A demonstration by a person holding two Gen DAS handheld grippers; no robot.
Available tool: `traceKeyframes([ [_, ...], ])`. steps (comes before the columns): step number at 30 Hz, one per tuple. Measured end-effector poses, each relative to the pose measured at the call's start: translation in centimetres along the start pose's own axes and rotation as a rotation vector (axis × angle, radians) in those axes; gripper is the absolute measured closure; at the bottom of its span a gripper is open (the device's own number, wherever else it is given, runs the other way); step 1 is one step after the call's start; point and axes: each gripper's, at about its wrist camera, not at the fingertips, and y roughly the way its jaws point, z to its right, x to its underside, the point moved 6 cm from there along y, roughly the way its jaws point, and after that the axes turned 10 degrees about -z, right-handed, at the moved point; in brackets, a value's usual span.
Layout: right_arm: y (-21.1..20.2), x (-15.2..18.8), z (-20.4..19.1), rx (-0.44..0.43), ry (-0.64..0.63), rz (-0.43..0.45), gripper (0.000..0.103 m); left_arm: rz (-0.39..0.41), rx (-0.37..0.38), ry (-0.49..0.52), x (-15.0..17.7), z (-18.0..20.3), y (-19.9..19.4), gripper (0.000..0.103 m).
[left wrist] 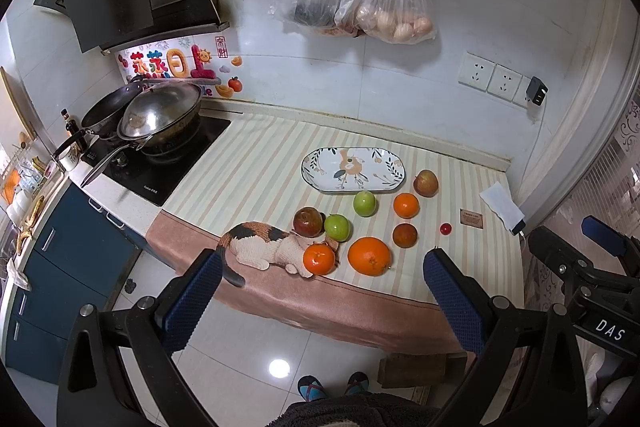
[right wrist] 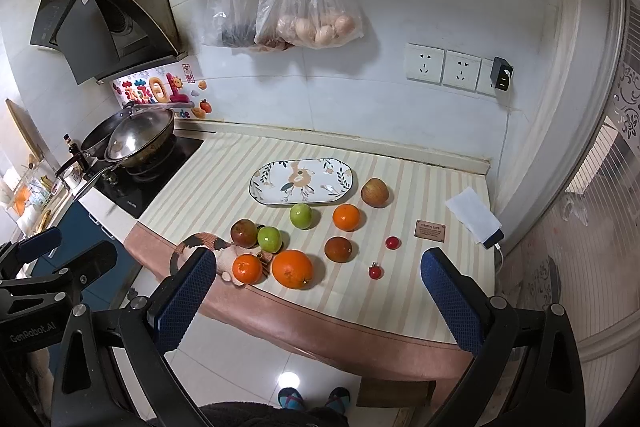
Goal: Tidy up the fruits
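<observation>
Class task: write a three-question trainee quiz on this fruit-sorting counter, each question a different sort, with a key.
1. True or false: the oval plate already holds fruit.
2. Multiple choice: what lies against the small orange at the front edge? A) a knitted cat toy B) scissors C) a wok
3. Fill in: the left gripper and the right gripper are both ____.

Key
1. False; it is bare, and all fruit sits on the striped cloth.
2. A; the knitted cat toy.
3. open, holding nothing.
</observation>
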Motion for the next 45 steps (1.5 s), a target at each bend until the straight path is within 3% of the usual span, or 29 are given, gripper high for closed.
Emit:
traceKeyframes([
  [10,0.3,-0.9,-0.4,-0.026,0.031,-0.006,0.0,-0.011,-0.007,-0.011,-1.3,-1.0,0.7,0.0],
  [19,7.1,-0.6,-0.2,-0.059,0.124,-0.102,0.0,-0.057,-0.078,-0.019,-3.8,-4.5,7.0,0.0],
  [23,12.0,0.3,-0.6,-0.027,0.113,-0.171,0.0,-0.187,-0.084,-0.027,-3.7,-5.7,13.1,0.0],
  [27,17.7,0.8,-0.7,-0.027,0.099,-0.25,0.0,-0.361,-0.021,-0.05,-2.5,-6.0,19.3,0.0],
  [33,27.9,1.5,-0.9,-0.11,0.075,-0.427,0.0,-0.619,0.063,-0.132,-0.6,-5.3,28.5,0.005],
  [39,36.6,2.7,-1.8,-0.155,0.007,-0.583,0.0,-0.768,0.092,-0.202,0.4,-4.2,35.3,0.009],
  [45,41.1,3.4,-2.6,-0.184,-0.026,-0.672,0.0,-0.869,0.126,-0.254,1.5,-3.1,39.6,0.019],
])
